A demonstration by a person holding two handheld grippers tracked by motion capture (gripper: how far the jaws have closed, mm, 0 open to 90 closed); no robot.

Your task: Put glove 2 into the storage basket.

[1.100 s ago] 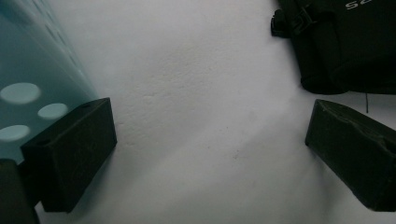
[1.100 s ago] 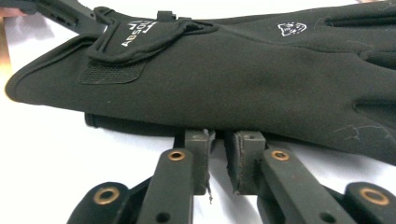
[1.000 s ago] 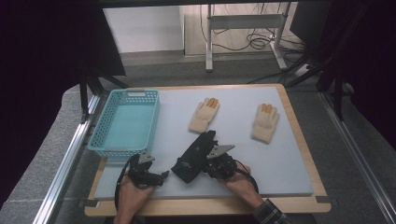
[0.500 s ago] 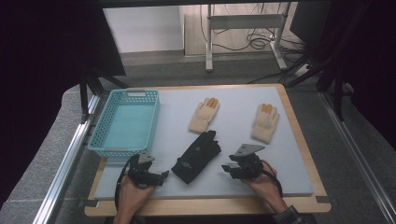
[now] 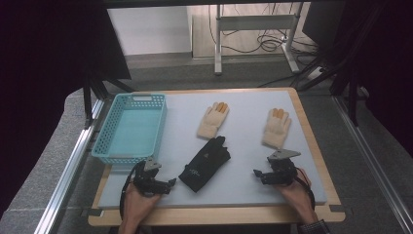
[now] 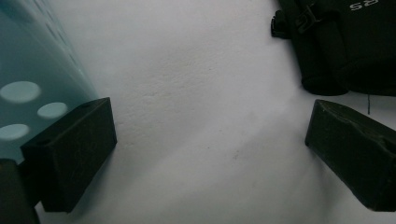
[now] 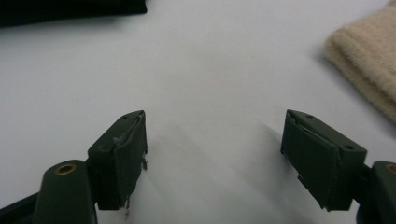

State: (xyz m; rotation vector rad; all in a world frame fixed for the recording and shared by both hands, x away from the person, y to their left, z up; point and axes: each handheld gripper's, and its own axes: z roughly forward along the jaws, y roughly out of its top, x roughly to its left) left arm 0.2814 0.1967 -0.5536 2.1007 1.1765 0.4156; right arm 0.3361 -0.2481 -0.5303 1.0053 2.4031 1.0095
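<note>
High view, turquoise basket (image 5: 130, 127) holding nothing, both grippers' fingers wide apart, right's just opening, gripping nothing.

Matt black fabric glove (image 5: 205, 163), fuzzy cream knit gloves (image 5: 213, 120), perforated glossy teal plastic basket (image 5: 130, 127)

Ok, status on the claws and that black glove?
Both claws open, left claw, right claw. Black glove flat on mat, unheld. Nothing in the way.
</note>
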